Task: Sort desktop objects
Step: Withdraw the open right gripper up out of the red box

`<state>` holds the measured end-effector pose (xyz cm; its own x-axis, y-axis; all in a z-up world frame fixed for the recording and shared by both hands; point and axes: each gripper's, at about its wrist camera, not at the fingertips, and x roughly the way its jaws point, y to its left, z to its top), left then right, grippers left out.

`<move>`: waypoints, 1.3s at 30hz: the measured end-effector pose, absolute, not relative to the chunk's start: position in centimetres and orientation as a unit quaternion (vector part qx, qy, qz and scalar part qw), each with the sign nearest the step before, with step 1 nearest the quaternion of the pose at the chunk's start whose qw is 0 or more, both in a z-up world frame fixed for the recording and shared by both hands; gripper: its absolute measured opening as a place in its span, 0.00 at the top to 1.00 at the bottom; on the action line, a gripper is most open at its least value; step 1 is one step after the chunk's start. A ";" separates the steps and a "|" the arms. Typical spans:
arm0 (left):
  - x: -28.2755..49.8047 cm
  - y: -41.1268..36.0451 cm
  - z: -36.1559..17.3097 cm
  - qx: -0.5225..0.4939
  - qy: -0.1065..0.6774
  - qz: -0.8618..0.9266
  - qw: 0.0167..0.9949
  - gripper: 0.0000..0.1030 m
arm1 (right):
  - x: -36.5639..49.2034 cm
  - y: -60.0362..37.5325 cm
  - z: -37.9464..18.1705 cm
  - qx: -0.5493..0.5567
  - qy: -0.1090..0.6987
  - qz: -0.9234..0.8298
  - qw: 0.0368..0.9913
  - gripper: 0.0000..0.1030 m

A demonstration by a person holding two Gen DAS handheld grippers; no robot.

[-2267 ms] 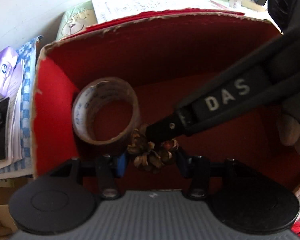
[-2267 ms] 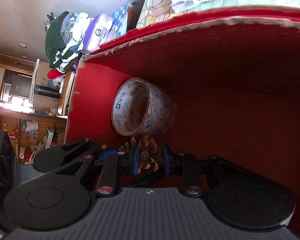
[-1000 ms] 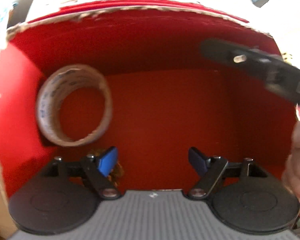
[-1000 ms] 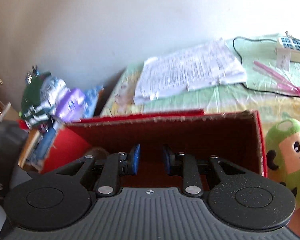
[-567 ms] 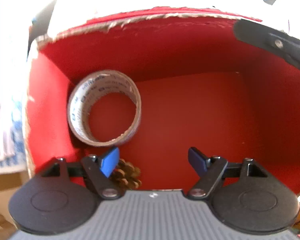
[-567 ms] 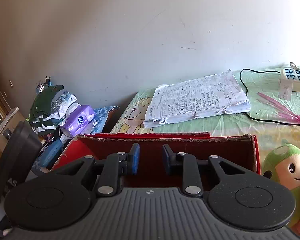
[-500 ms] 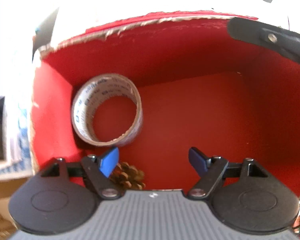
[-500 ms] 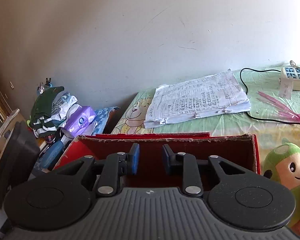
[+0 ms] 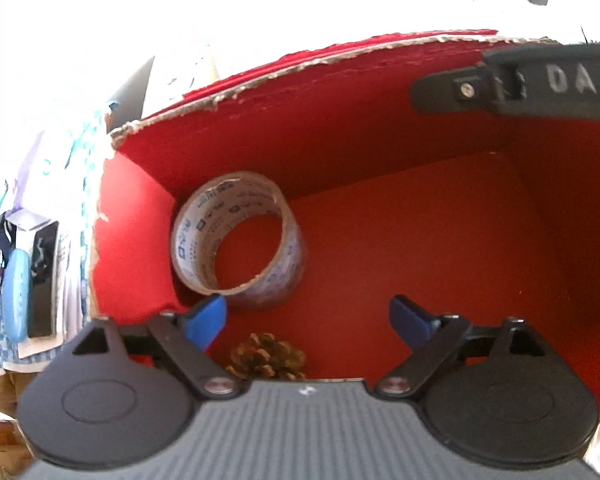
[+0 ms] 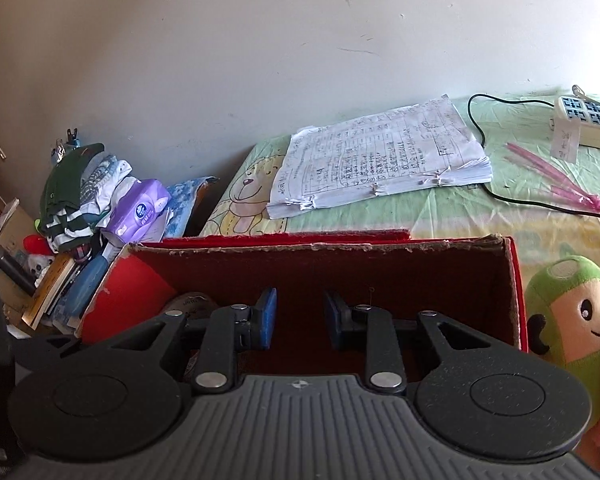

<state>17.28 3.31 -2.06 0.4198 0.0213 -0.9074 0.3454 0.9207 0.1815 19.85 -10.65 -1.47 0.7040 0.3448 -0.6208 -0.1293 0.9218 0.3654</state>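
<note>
Inside the red cardboard box, a roll of clear printed tape stands on edge in the far-left corner, leaning against the left wall. A brown pine cone lies on the box floor near the front wall, just below the tape and apart from it. The left hand-held gripper hangs over the box's interior with its blue-padded fingers spread wide and nothing between them. The right hand-held gripper, seen from its own camera just above the box's near edge, has its fingers parted by a narrow gap and carries nothing; part of its black body shows at the box's upper right in the left view. Beyond the box's far wall lies a stack of printed papers; a green plush toy sits just beside its right wall.
</note>
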 end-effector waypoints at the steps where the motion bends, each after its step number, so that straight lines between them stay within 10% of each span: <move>1: 17.1 3.3 -2.0 0.178 0.521 -0.091 0.830 0.10 | 19.8 -10.7 -1.4 0.148 0.359 0.130 0.912 0.72; 39: 17.8 2.2 -3.4 0.181 0.484 0.038 0.855 0.03 | 21.4 -11.4 -3.3 0.182 0.445 0.148 0.864 0.58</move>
<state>17.77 2.21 -3.40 0.5284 0.2412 -0.8140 0.1098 0.9314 0.3472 21.41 -11.36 -3.32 0.5593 0.4191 -0.7152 -0.0940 0.8893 0.4475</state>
